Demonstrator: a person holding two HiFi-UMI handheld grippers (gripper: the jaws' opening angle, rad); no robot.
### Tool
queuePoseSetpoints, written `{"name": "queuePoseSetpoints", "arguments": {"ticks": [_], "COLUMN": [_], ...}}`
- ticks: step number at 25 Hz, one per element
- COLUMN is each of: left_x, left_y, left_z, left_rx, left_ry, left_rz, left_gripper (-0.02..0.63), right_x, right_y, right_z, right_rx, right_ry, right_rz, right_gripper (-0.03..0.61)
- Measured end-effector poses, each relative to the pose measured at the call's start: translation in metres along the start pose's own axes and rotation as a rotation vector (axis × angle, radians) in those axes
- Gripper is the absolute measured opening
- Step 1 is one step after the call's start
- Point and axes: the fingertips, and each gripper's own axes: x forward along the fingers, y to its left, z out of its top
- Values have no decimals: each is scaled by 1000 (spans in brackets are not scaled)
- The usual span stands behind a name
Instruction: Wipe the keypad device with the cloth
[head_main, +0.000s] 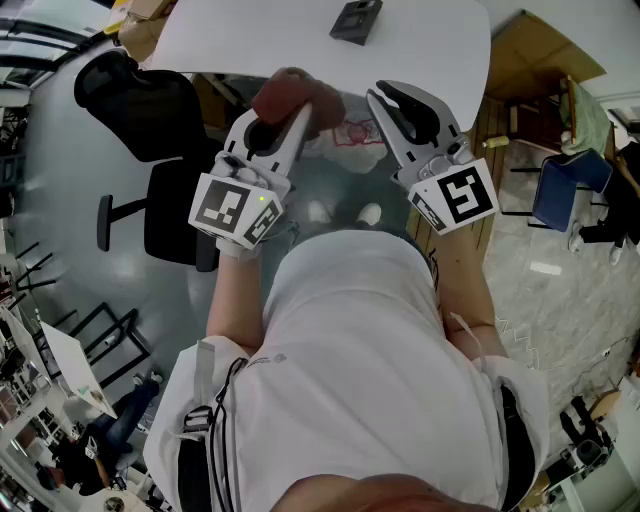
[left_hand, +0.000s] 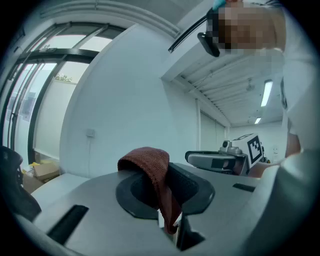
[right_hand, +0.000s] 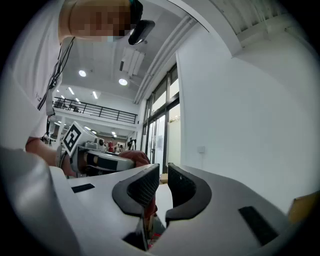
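Keypad device (head_main: 356, 20) sits untouched on the white table (head_main: 250, 40), well ahead of the 2 grippers; the left gripper (left_hand: 167, 190) pinches the cloth (left_hand: 150, 160), the right gripper (right_hand: 159, 187) is nearly closed on nothing, so the approach seems pending: carry the cloth forward onto it.

The cloth (left_hand: 150, 162) is rough, knitted; the table (head_main: 250, 35) seems smooth, matt.

Cloth (head_main: 290, 92) rust-brown, upper centre. Keypad (head_main: 356, 20) dark grey on white table (head_main: 250, 35). Left gripper (head_main: 293, 112) and right gripper (head_main: 400, 100) pale grey, black pads (right_hand: 142, 186); cubes (head_main: 235, 208) black-and-white squares. Chair (head_main: 160, 130) black, left.
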Motion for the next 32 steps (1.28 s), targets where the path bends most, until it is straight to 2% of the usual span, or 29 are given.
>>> {"name": "queuePoseSetpoints", "arguments": {"ticks": [11,22,25,32], "left_x": [10,29,34,62], "left_y": [-4,-28,-27,-4], "left_z": [-6,-20,-26,-39], "left_rx": [1,14,26,-2], "left_ry": [8,45,68,89], "left_rz": [-30,3,13,-14], "left_gripper": [54,54,54,54], "right_x": [-7,-47,-51,-34], "right_y": [-5,-43,-54,-77], "right_z": [-4,-18,-24,-45], "right_rx": [1,106,129,135], "right_ry": [11,-19,-19,31], "right_rz": [-26,-60,-81,-108], "right_gripper": [62,63,63,63]}}
